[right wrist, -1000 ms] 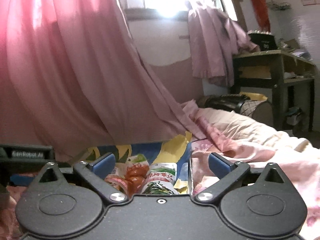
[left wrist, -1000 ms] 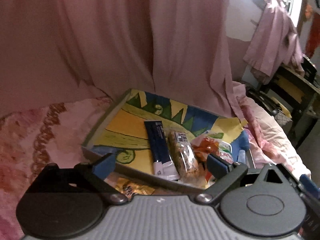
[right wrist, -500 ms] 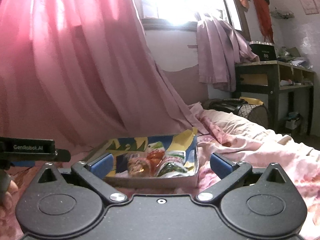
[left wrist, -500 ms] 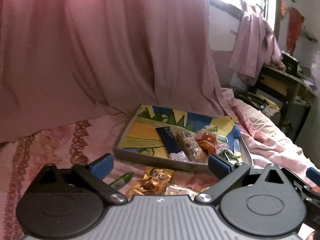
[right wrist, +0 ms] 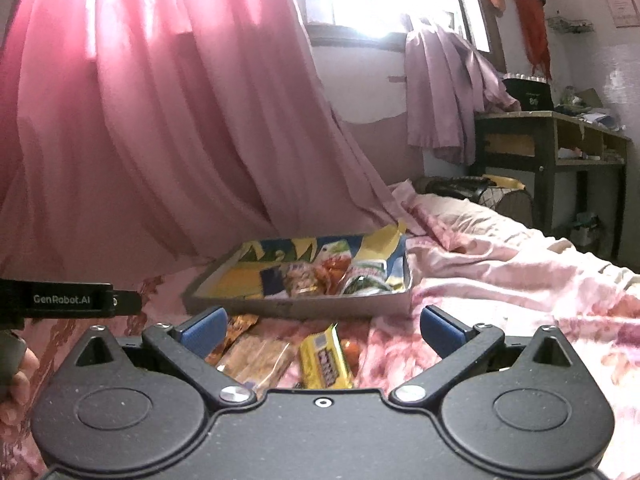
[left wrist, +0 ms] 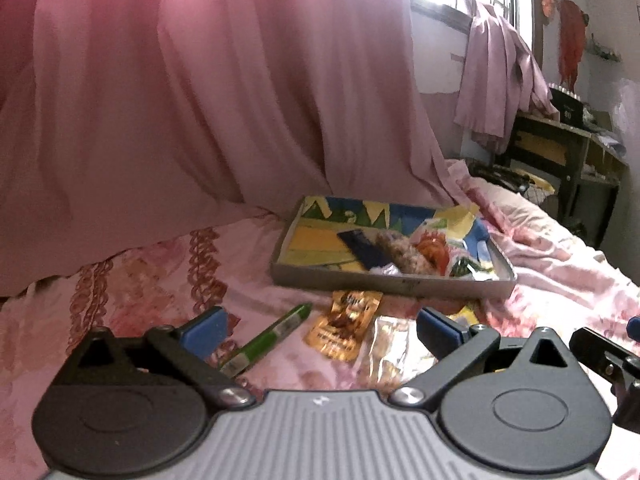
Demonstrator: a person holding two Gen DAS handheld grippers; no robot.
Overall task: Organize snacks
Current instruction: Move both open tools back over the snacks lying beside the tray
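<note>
A shallow cardboard tray [left wrist: 384, 280] [right wrist: 304, 307] with a colourful lining lies on the pink bedspread. It holds several snacks: a dark blue bar [left wrist: 362, 250], a nut bar [left wrist: 404, 256], an orange-red pouch [left wrist: 434, 248] and a green-and-white packet [right wrist: 366, 278]. In front of the tray lie a green stick pack [left wrist: 272, 334], an orange pouch [left wrist: 346, 324], a clear cracker pack [left wrist: 390, 346] [right wrist: 256, 356] and a yellow bar [right wrist: 324, 362]. My left gripper [left wrist: 320, 330] is open above these loose snacks. My right gripper [right wrist: 322, 326] is open too, holding nothing.
A pink curtain [left wrist: 200, 100] hangs behind the tray. Rumpled pink bedding [right wrist: 500, 264] spreads to the right. A dark wooden desk [right wrist: 560, 148] stands at the far right. The other gripper's body [right wrist: 68, 300] and a hand [right wrist: 18, 376] show at the left edge of the right wrist view.
Both grippers have pulled back from the tray, which now looks smaller and farther. The loose snacks in front of the tray have come into view. Both stay open.
</note>
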